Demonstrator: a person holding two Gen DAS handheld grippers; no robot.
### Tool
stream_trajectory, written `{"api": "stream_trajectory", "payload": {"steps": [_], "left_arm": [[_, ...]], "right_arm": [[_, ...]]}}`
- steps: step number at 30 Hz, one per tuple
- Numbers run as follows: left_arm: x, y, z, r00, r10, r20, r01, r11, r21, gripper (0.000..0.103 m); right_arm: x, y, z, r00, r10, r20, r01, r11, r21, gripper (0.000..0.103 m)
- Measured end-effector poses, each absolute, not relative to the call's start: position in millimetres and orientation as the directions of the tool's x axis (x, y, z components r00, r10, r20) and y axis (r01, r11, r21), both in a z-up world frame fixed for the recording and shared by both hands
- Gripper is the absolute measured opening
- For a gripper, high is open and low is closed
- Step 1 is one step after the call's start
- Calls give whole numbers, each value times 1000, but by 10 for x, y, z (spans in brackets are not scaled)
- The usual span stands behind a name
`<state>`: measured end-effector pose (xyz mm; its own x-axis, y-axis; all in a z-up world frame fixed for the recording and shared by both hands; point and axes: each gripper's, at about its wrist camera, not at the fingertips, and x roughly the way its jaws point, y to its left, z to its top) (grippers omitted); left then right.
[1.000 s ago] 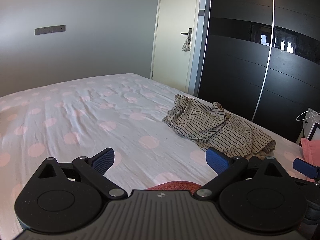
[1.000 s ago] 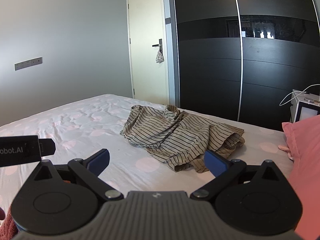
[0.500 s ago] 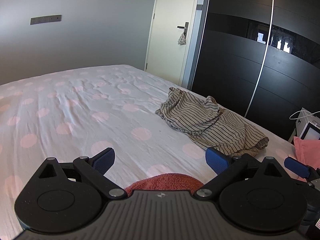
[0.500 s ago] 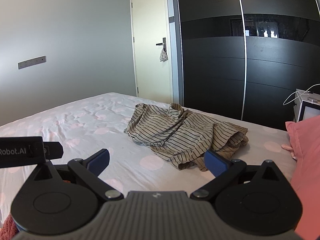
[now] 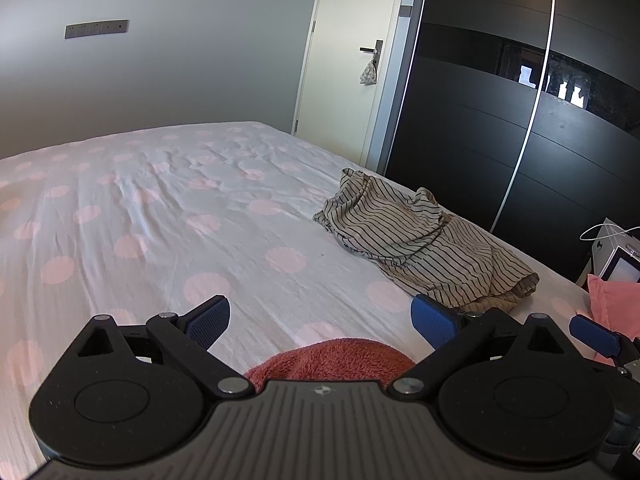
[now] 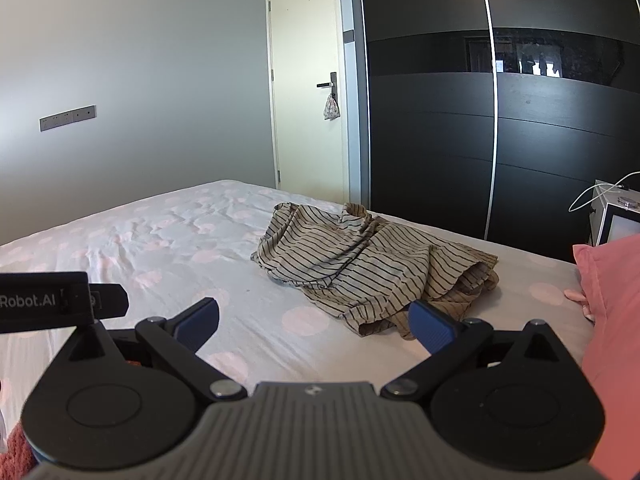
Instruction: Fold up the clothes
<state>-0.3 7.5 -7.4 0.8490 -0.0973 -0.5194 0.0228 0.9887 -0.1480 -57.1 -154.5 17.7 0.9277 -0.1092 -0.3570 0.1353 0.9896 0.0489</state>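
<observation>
Right now the left gripper and right gripper both hover with jaws spread wide, holding nothing. Ahead, the crumpled beige shirt with thin dark stripes lies bunched on the white sheet with pink dots, near the bed's far edge. Best bet: pinch two hem corners and spread it flat first.

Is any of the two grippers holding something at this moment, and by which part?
Nothing is held. The left gripper and the right gripper are both open, short of the crumpled striped garment lying on the bed.
</observation>
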Motion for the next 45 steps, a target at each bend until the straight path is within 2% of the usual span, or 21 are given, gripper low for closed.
{"api": "stream_trajectory", "payload": {"steps": [31,45], "left_arm": [[101,46,-154,820,-73,-567,7,993,-118,99],[274,315,-183,771,-51,-635,-30,993,-117,99]], "right_arm": [[-432,-1671,16,906,-44,-420,93,991,97,102],[42,-1722,-55,866,132,-482,-55,984,170,102]]}}
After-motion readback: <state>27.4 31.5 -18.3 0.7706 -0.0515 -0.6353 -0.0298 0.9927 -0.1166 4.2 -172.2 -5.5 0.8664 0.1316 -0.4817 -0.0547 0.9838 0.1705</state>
